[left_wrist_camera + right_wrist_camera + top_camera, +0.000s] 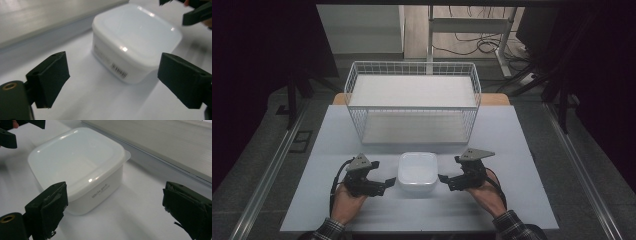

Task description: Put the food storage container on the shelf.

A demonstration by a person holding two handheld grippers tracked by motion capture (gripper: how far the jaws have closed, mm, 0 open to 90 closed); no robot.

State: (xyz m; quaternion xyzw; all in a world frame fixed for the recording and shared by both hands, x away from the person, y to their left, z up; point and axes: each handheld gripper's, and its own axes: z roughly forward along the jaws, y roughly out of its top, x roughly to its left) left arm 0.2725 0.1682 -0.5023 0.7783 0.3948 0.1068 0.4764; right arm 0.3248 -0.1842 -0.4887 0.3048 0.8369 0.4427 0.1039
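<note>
A white square plastic container [417, 172] with its lid on sits on the table between the two grippers. My left gripper [388, 183] stands open just left of it, its jaws wide apart and the container [136, 40] a short way ahead of them. On the container's right my right gripper [444, 179] is open too, and the container [77, 167] lies ahead and to the left of its jaws. Neither gripper touches the box. A barcode label [119, 70] shows on its side.
A white wire basket [412, 102] with a white board inside stands behind the container, in the middle of the grey table [512, 145]. The table's front edge runs just below the person's wrists. Cables and a desk frame lie on the floor beyond.
</note>
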